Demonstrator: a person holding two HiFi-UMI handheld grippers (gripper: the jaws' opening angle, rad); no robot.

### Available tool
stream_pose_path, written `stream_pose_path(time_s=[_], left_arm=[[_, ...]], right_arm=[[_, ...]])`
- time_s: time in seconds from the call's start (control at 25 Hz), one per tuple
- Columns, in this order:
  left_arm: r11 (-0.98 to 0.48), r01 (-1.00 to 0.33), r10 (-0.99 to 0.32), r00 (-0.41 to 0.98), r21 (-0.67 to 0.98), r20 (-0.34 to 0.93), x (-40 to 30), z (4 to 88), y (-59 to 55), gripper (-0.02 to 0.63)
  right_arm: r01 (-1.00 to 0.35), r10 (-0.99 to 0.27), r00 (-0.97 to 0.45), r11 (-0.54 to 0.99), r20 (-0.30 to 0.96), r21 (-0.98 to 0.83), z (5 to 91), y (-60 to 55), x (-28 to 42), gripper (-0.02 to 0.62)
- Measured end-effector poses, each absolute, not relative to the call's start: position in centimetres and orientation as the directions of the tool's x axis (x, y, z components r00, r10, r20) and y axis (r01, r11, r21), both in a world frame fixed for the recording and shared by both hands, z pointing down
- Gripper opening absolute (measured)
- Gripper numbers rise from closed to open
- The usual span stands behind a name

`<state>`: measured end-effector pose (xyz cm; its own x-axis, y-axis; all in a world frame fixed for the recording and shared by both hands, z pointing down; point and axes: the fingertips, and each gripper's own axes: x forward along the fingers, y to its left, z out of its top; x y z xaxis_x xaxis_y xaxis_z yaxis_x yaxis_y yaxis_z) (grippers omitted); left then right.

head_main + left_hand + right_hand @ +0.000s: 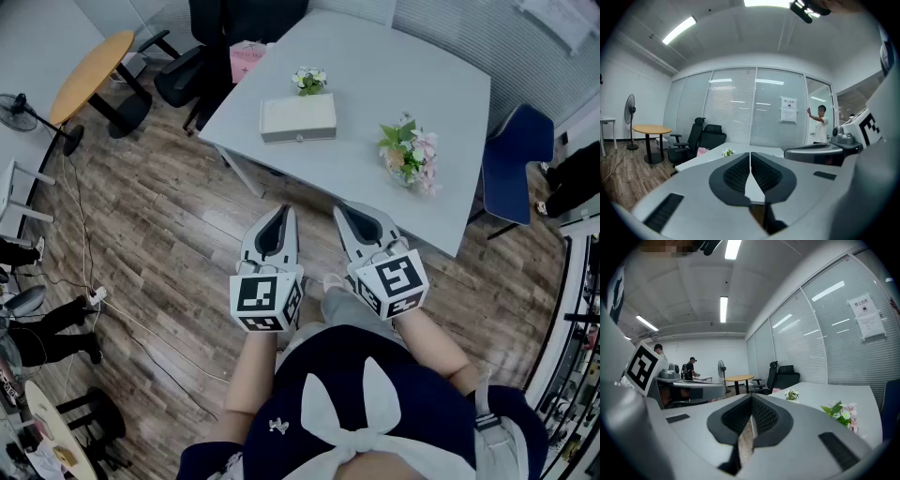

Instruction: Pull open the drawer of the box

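1. While the person stands back from the surface (394, 75), both grippers hang over the wood floor (159, 234), side by side, noses pointing toward it.
2. On the left gripper (285, 210) the jaws are closed, pads meeting at the tips, with nothing between them.
3. On the right gripper (339, 208) the jaws are closed too, and empty (its own camera shows only a sliver of floor through the slit behind the tips).
4. Off-white and flat, the box (298, 119) lies on the near left part of the surface, its long side turned to the person, well apart from both grippers.
5. Its drawer (299, 137) sits in that front face, pushed in flush, with a small knob (300, 139) at the middle. Neither gripper touches it.
6. Small flowers (309, 81) stand just behind the box. A larger bouquet (410, 155) stands to the right, near the front edge.
7. Round about: a blue chair (511, 164) at the right side of the surface, black chairs (187, 70) past its far left corner, and a pink pack (247, 60) beside that corner. A round table (92, 73) and a fan (19, 105) stand further left.
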<state>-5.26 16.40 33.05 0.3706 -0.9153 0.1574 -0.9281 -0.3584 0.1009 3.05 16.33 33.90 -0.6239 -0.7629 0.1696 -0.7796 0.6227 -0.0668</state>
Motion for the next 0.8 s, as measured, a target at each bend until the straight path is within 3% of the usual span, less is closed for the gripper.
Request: stream_pose_path(time_s=[0.24, 0.4, 0.44, 0.52, 0.8], left_arm=[[-0.328, -0.941, -0.926, 0.338, 0.082, 0.17, -5.0, 33.1, 14.0, 0.03], [-0.317, -0.945, -0.932, 0.326, 0.077, 0.161, -4.7, 32.8, 11.9, 0.033], [-0.321, -0.944, -0.93, 0.329, 0.077, 0.161, -4.6, 32.9, 11.4, 0.052], [-0.329, -0.94, -0.925, 0.34, 0.088, 0.172, -4.1, 33.6, 10.7, 0.171], [-0.292, -0.952, -0.924, 0.306, 0.095, 0.229, -4.8, 36.1, 8.9, 0.225]], right_arm=[[-0.773, -0.761, -0.634, 0.629, 0.138, -0.079, 33.3, 13.9, 3.8, 0.002], [-0.76, -0.747, -0.649, 0.643, 0.14, -0.092, 33.4, 11.7, 4.3, 0.067], [-0.757, -0.743, -0.654, 0.646, 0.142, -0.099, 33.5, 11.1, 4.4, 0.1], [-0.753, -0.738, -0.658, 0.648, 0.152, -0.113, 34.1, 10.3, 4.8, 0.162], [-0.764, -0.735, -0.644, 0.63, 0.214, -0.138, 36.6, 7.7, 5.4, 0.224]])
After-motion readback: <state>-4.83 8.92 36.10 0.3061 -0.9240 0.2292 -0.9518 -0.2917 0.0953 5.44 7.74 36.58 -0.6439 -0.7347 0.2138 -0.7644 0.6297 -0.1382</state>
